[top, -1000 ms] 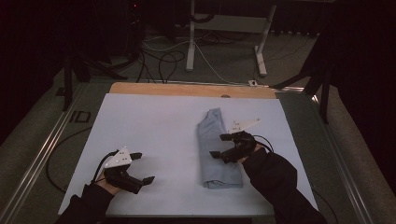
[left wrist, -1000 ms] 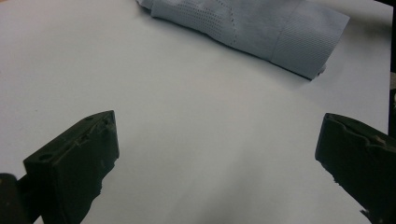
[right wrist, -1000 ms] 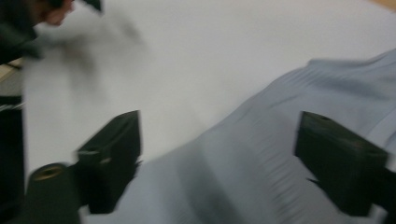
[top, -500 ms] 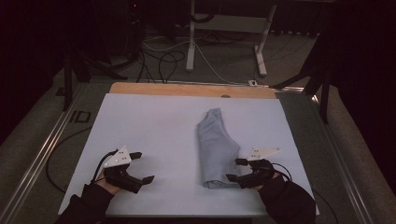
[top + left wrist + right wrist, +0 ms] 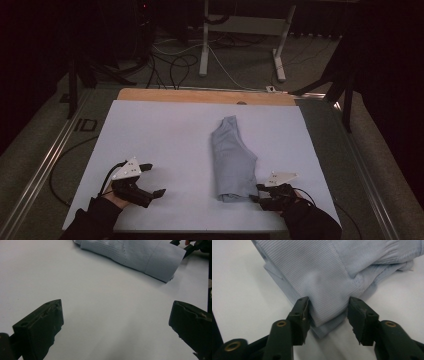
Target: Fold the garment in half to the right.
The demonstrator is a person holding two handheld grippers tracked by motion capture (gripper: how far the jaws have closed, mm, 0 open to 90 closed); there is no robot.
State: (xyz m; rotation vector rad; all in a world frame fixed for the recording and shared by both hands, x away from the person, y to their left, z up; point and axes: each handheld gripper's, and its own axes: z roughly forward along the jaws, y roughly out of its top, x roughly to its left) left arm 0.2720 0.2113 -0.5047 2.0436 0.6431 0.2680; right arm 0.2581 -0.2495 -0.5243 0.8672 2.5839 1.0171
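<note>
Right gripper (image 5: 328,312): jaws have just been closing, straddling the near right corner of the folded shirt (image 5: 234,162), pads not yet clearly pressing.
Left gripper (image 5: 152,180): spread wide, grasping nothing, near left.
Shirt: on the white table (image 5: 165,140), right of centre.
Risk: pinching only the top layer, so the fold slips apart.

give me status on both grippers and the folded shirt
Right gripper closing around folded shirt near corner, not yet clamped. Left gripper open, idle. Nothing in the way.

shirt (image 5: 234,160): 1, folded, 5 o'clock
grippers: 2, left gripper (image 5: 152,180) 7 o'clock, right gripper (image 5: 258,193) 5 o'clock
table (image 5: 165,130): 1
</note>
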